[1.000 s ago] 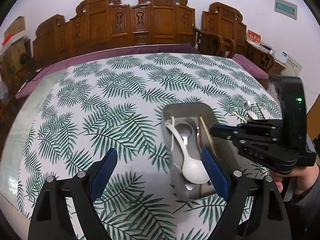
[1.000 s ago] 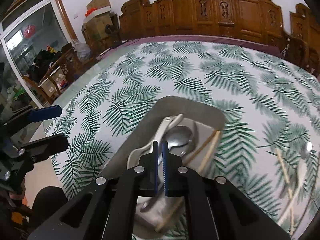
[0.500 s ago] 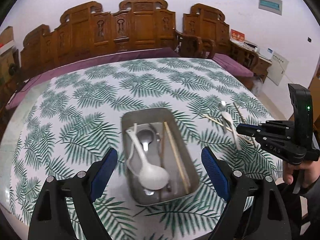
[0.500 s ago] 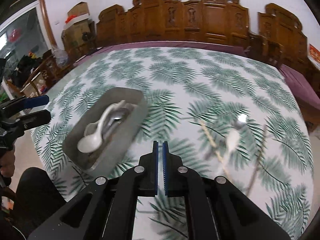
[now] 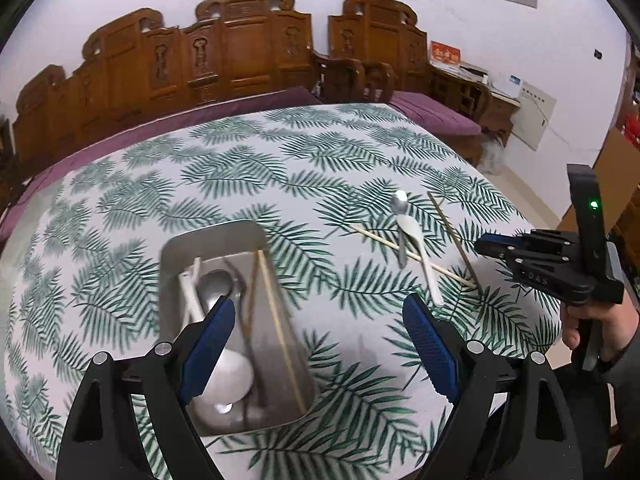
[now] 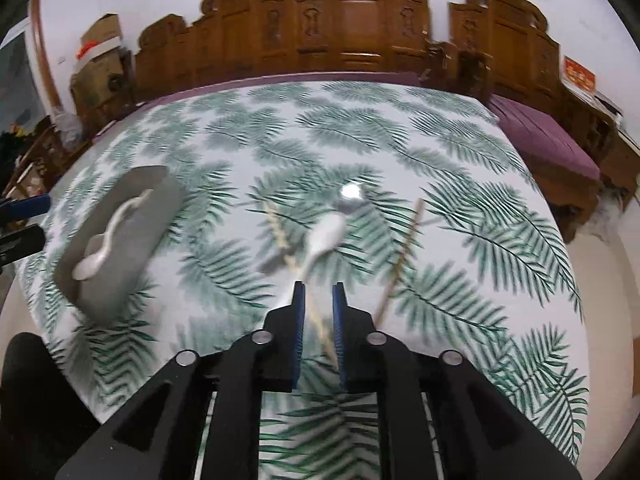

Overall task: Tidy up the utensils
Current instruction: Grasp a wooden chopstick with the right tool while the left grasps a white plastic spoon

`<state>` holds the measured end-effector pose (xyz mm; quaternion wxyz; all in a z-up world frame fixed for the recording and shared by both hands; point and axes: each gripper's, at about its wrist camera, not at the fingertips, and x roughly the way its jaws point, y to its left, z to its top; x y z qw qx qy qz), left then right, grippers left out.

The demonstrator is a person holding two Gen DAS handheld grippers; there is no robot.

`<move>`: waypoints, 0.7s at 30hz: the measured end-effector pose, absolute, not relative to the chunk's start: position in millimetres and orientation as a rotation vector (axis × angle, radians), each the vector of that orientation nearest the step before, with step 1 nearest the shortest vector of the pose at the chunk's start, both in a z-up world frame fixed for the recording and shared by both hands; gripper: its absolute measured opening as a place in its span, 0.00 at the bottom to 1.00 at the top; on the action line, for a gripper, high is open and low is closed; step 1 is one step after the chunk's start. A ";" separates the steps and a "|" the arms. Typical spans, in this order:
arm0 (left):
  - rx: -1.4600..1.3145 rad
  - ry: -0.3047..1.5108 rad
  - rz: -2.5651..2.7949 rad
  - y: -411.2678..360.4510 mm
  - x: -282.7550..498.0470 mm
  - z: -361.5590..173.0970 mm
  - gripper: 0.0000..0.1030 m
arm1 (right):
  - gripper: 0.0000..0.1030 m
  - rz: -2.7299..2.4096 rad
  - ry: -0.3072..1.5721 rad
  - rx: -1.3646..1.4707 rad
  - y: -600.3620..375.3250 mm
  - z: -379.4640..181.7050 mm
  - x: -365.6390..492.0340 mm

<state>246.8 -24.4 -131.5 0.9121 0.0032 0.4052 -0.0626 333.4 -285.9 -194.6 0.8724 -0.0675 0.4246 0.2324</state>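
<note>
Resting on the leaf-print tablecloth (image 5: pixel 280 168), the metal tray (image 5: pixel 216 236) serves as landmark: inside it lie a white spoon (image 5: pixel 224 364), a metal spoon (image 5: pixel 216 284) and chopsticks (image 5: pixel 280 328). Right of the tray, loose on the cloth, lie a second white spoon (image 6: pixel 326 234), a second metal spoon (image 6: pixel 350 200) and two chopsticks (image 6: pixel 400 256). Left gripper (image 5: pixel 316 336), jaws wide and empty, hovers beside the tray's near right corner. Right gripper (image 6: pixel 319 292), jaws just parting, nothing pinched, hangs over the loose utensils.

One metal tray (image 5: pixel 212 236), two white spoons (image 5: pixel 416 240), two metal spoons (image 5: pixel 400 202), four chopsticks (image 5: pixel 452 232).
</note>
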 end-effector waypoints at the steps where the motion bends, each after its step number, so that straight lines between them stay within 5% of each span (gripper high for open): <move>1: 0.008 0.839 -0.134 -28.0 249.5 -133.4 0.80 | 0.16 0.476 0.897 -0.142 -289.3 -198.3 336.2; 21: 0.051 0.912 -0.183 -78.6 283.1 -168.8 0.80 | 0.23 0.406 0.981 -0.238 -291.4 -244.2 363.0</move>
